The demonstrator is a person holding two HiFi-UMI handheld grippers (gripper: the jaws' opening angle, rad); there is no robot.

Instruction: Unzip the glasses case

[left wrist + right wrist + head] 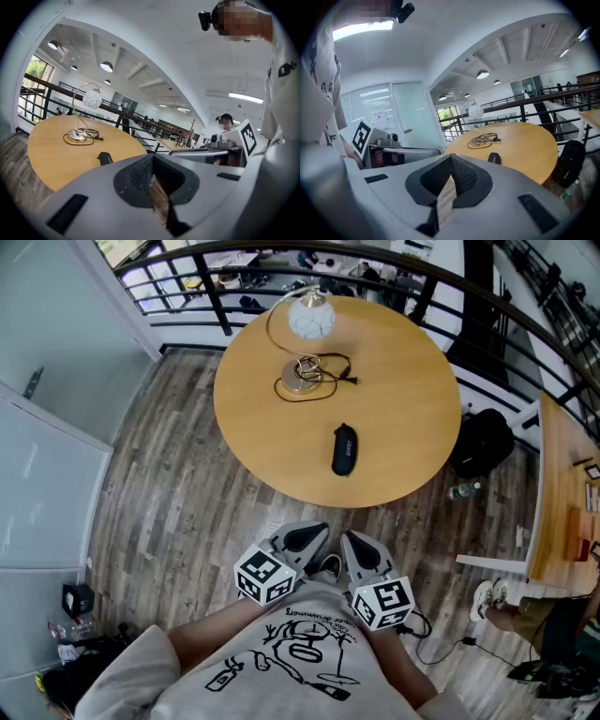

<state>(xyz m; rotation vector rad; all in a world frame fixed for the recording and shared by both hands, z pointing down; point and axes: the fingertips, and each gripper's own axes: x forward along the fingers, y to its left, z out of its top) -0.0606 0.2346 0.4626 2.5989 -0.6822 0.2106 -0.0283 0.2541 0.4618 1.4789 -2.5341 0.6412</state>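
While both grippers were held close against the person's chest, well short of the table, the black glasses case (pixel 344 449) lay on the round wooden table (pixel 412 399). It sat near the front edge, apart from the lamp (pixel 307 329) and its coiled cord (pixel 323 371) farther back. The left gripper (pixel 305 538) had its jaws pressed together on nothing, and so did the right gripper (pixel 361 551).

The unzipping looked not yet begun. To reach well, both claws would probably need to part on the way in. One would pin the case's body and the other pinch the zipper pull, which was too small to make out. Bare tabletop surrounded the case, leaving free room on every side. The table's near rim stood between grippers and case, so coming in from above seemed safer. A dark backpack (pixel 483 442) sat on the floor to the right, clear of that path.
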